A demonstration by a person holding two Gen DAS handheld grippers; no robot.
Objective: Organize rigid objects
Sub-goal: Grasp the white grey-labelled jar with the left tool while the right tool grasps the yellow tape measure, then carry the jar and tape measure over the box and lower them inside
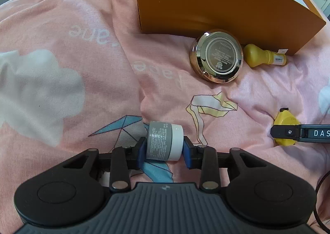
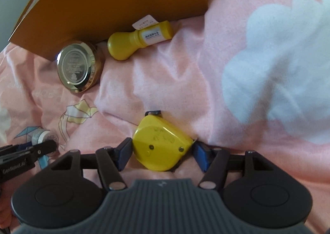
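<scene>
My left gripper (image 1: pixel 164 152) is shut on a small grey jar with a white lid (image 1: pixel 164 141), lying on its side on the pink bedspread; it also shows in the right wrist view (image 2: pixel 42 136). My right gripper (image 2: pixel 160 151) has its blue pads against both sides of a yellow tape measure (image 2: pixel 159 145), which rests on the bedspread and also shows in the left wrist view (image 1: pixel 286 119). A round gold compact (image 1: pixel 217 55) (image 2: pixel 79 66) and a yellow bottle (image 1: pixel 263 56) (image 2: pixel 140 38) lie by the orange box (image 1: pixel 216 3) (image 2: pixel 115 1).
The pink bedspread (image 1: pixel 82 27) with white cloud prints is soft and wrinkled. The orange box stands open at the far side, with white items inside near its top edge. The right gripper's finger (image 1: pixel 299 133) shows at the right of the left wrist view.
</scene>
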